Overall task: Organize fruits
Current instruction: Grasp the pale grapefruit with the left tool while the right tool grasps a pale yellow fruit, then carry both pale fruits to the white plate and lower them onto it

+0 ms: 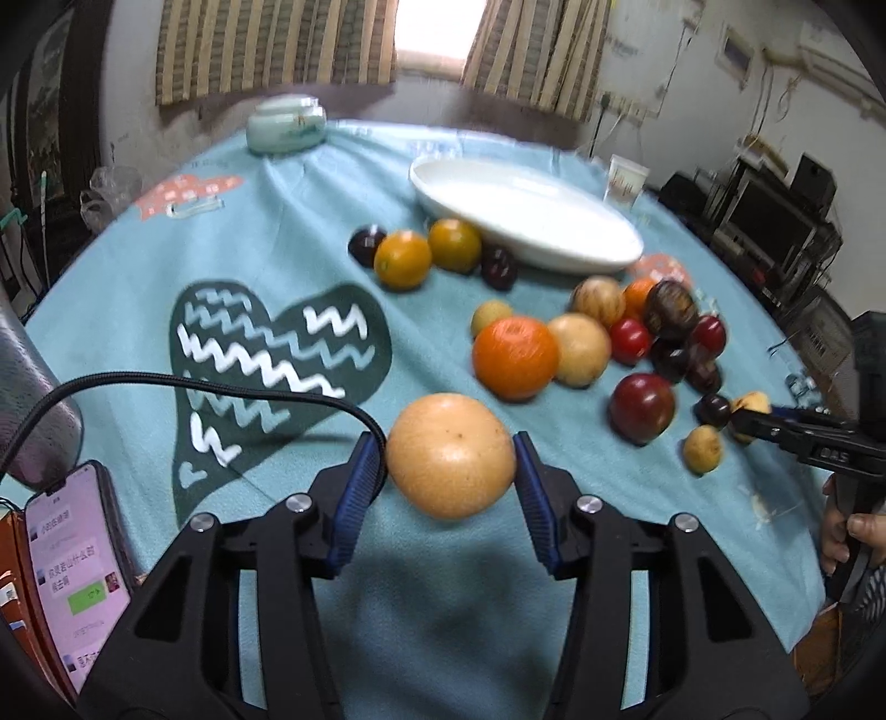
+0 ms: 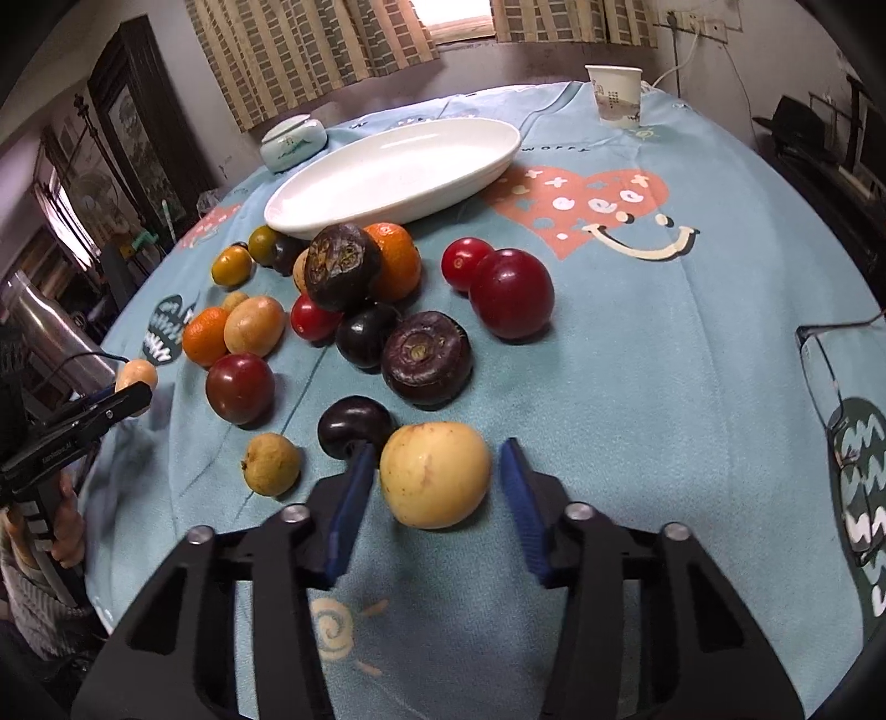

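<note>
Fruit was still almost wholly unsorted: the white oval dish (image 2: 387,160) stood empty at the far side of the worktop, and nothing had yet been laid in it. A loose heap of oranges (image 2: 396,260), red plums (image 2: 512,293), dark purple fruits (image 2: 426,357) and small tan ones (image 2: 272,464) lay on the cloth just in front of the dish.

The left claw (image 1: 442,443) was clamped on a round tan fruit (image 1: 451,462), both blue pads pressed to its sides, at the near edge of the heap. The right claw (image 2: 437,448) stood around a pale yellow fruit (image 2: 434,476) without gripping it: the left pad looked to touch it, but a sliver of cloth showed at the right pad. By my reading two pieces were at the pick-up stage and all the rest remained to be done.

The worktop wore a teal cloth (image 2: 637,387) printed with hearts. A paper cup (image 2: 614,94) and a lidded ceramic jar (image 2: 293,141) sat at its far edge, a lit phone (image 1: 72,581) and a pair of glasses (image 2: 825,354) at its near corners. Beyond hung striped curtains (image 2: 310,50) at a bright window (image 1: 429,27).
</note>
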Action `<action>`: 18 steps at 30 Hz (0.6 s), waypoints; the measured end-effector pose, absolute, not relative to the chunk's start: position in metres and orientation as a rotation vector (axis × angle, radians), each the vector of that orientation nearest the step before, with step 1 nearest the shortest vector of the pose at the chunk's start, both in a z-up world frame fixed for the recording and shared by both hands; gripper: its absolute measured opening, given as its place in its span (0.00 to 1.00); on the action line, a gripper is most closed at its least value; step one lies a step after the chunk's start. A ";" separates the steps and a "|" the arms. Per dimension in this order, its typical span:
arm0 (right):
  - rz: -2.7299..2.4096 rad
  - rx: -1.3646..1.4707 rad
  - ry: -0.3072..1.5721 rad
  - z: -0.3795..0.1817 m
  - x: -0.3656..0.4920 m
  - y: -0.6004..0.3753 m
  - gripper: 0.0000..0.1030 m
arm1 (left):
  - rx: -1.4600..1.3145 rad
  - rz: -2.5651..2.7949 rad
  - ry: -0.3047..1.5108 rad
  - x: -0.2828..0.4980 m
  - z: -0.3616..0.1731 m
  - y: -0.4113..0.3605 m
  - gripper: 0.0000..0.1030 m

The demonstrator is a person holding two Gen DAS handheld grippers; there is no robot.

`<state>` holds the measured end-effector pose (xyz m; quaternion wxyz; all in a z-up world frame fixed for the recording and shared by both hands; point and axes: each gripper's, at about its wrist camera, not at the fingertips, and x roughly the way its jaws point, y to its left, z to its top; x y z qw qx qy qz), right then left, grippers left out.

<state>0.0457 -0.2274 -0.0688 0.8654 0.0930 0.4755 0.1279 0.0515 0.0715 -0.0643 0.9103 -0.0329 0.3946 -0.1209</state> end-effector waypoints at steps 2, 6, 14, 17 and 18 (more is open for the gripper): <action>0.274 0.228 0.992 -0.069 0.045 -0.231 0.41 | -0.061 -0.249 0.806 0.049 -0.063 0.071 0.48; 0.272 0.206 0.998 -0.069 0.046 -0.227 0.40 | -0.037 -0.237 0.810 0.049 -0.061 0.068 0.48; 0.269 0.163 1.000 -0.069 0.044 -0.221 0.41 | 0.014 -0.209 0.834 0.032 -0.058 0.070 0.95; 0.270 0.164 1.000 -0.069 0.044 -0.221 0.42 | 0.055 -0.221 0.763 0.019 -0.040 0.066 0.95; 0.271 0.165 1.000 -0.069 0.044 -0.221 0.42 | 0.069 -0.234 0.741 0.017 -0.035 0.062 0.95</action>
